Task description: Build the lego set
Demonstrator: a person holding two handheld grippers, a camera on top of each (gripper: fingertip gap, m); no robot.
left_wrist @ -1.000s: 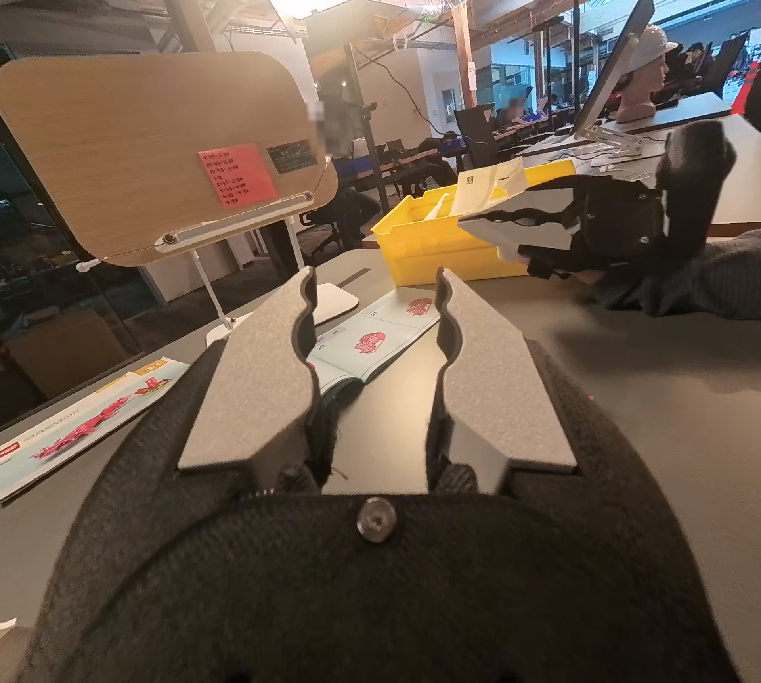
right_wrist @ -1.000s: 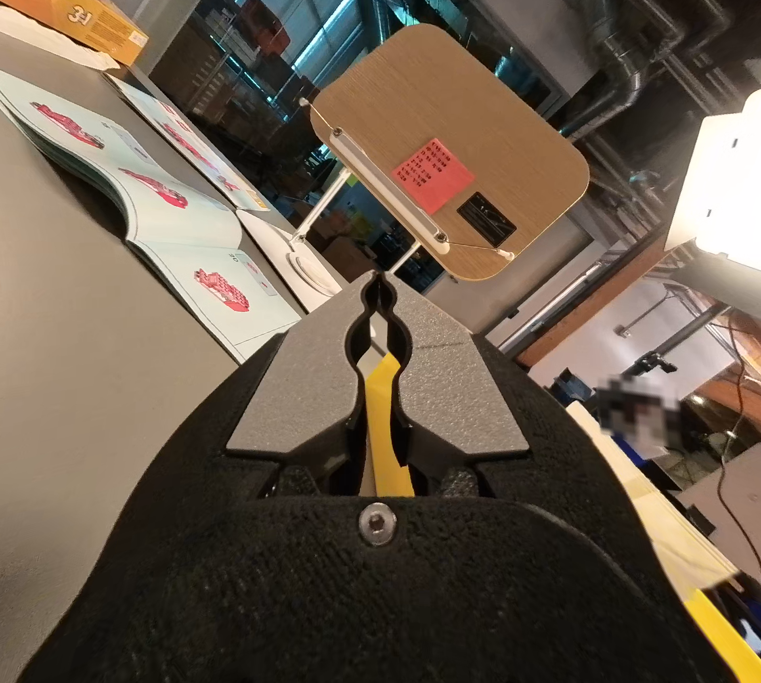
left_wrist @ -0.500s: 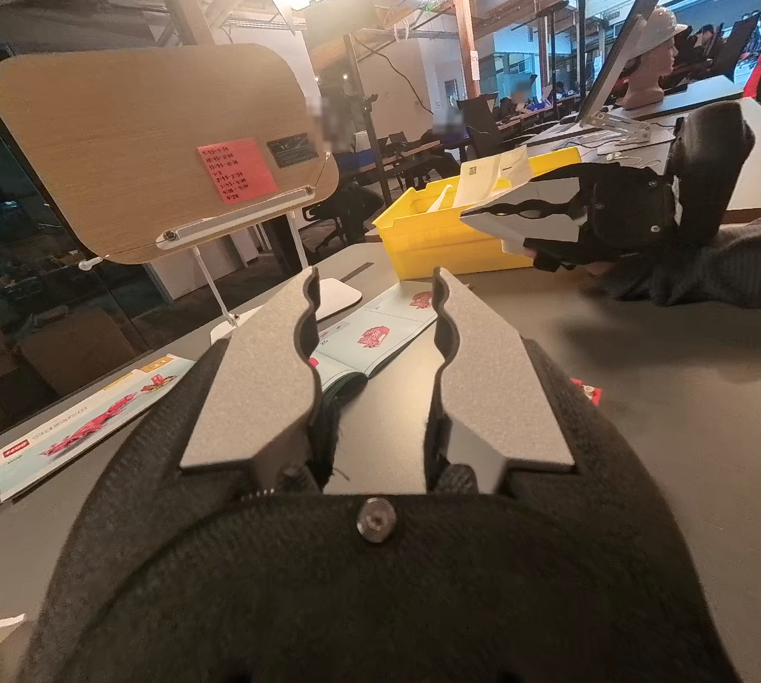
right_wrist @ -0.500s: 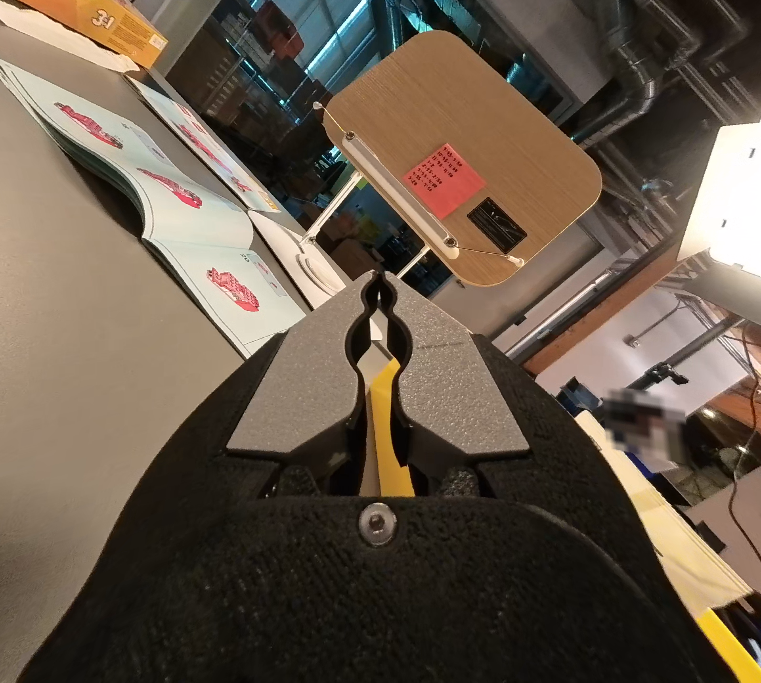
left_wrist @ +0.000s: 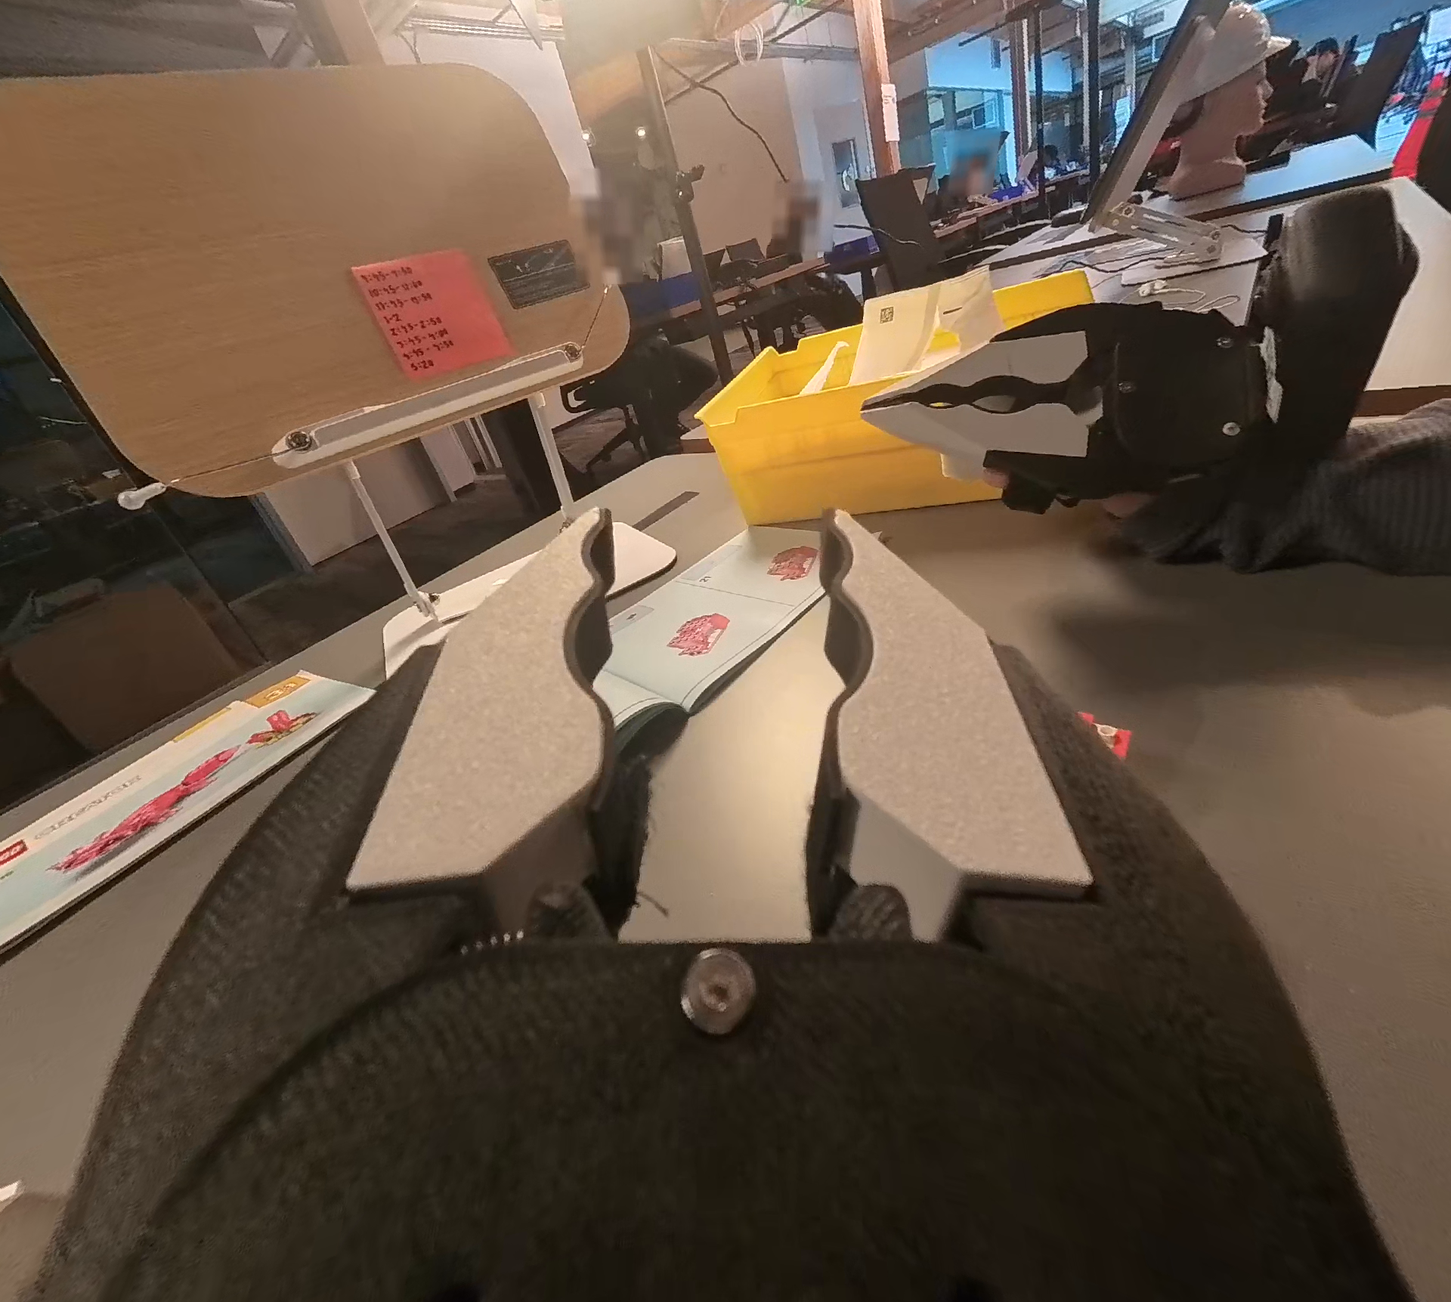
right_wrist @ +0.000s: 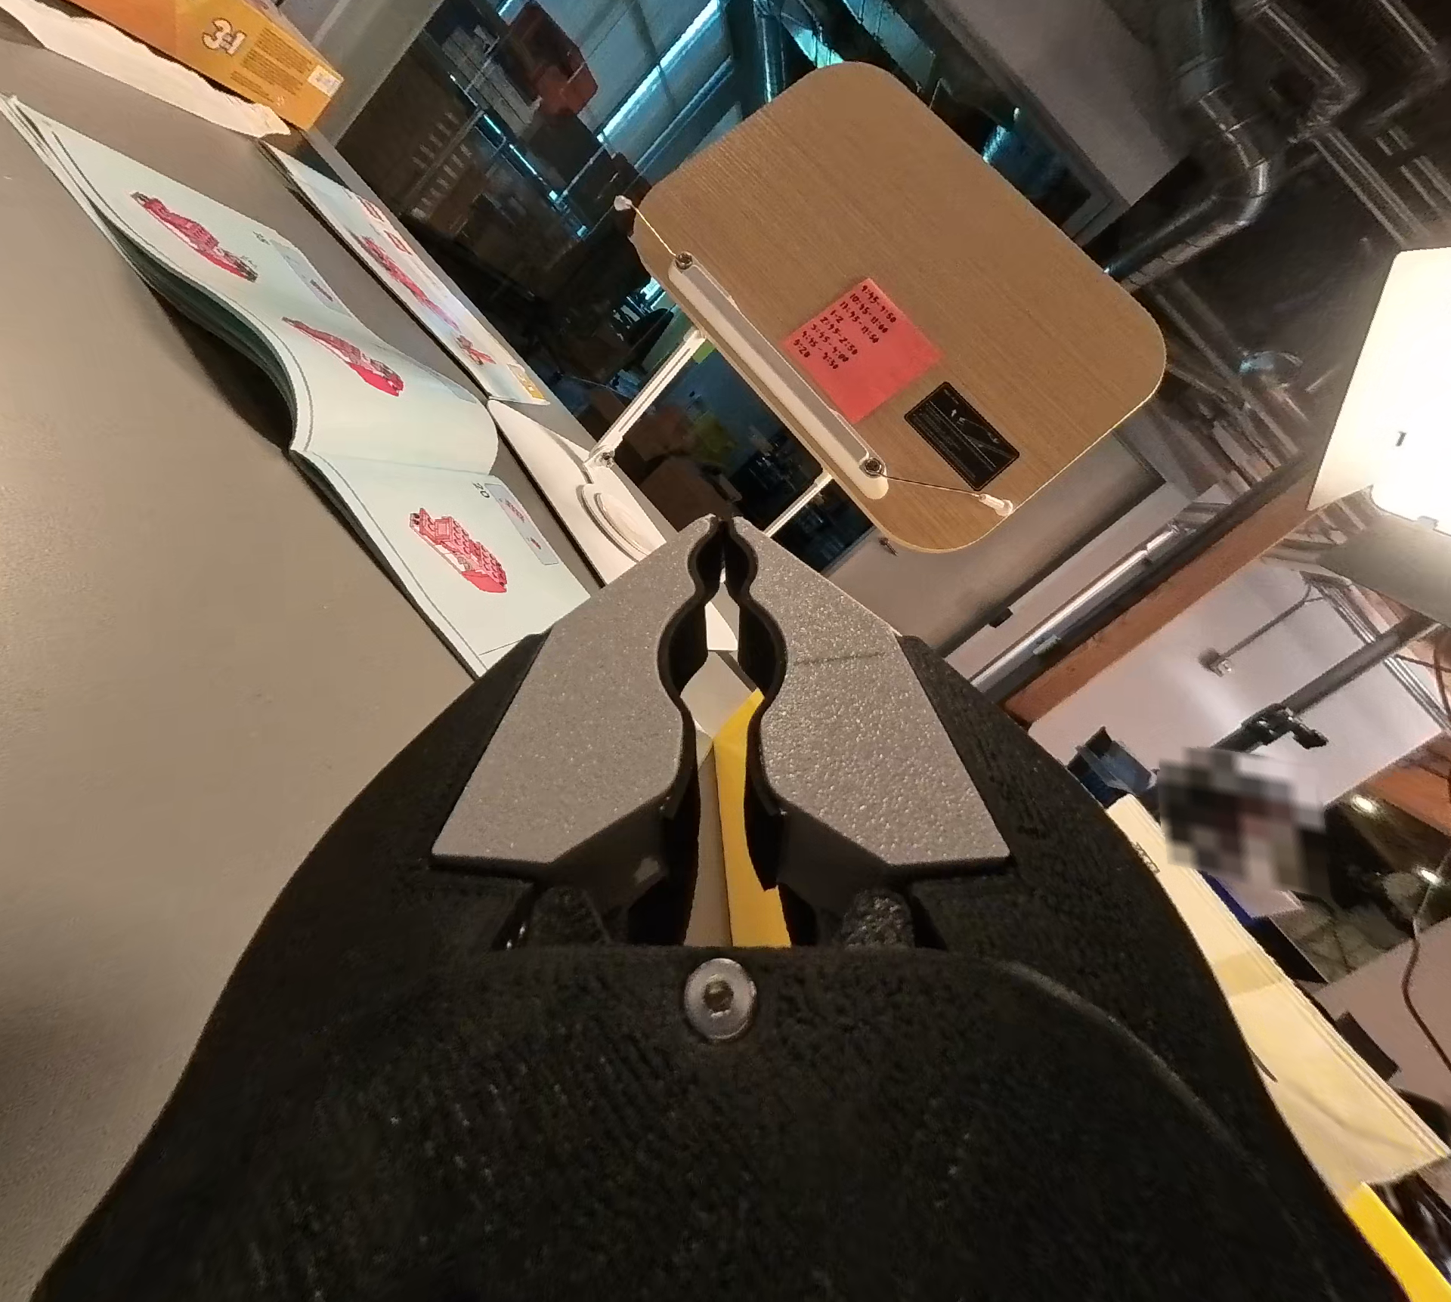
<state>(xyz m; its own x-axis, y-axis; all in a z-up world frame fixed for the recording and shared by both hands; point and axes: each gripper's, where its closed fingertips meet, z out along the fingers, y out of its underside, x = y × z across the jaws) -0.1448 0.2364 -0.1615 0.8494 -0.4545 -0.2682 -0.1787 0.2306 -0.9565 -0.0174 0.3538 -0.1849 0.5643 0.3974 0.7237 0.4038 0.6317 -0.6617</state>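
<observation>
Above the grey table (left_wrist: 1178,675), the left gripper (left_wrist: 710,542) hangs with its jaws wide apart and nothing between them; an open instruction booklet (left_wrist: 707,636) lies on the surface just beyond its fingertips. Off to the right, the right gripper (left_wrist: 887,410) is closed tip to tip with nothing visibly caught in it, held sideways just in front of a yellow bin (left_wrist: 824,448) with white paper sticking out. A wooden book stand (right_wrist: 903,291) on thin white legs stands near the booklet. Risks, as I judge them: either gripper swinging wide could clip the stand's slim legs and tip it, or the right one could nudge the bin. A small red piece (left_wrist: 1103,734) lies beside the left gripper and could be swept off unseen
</observation>
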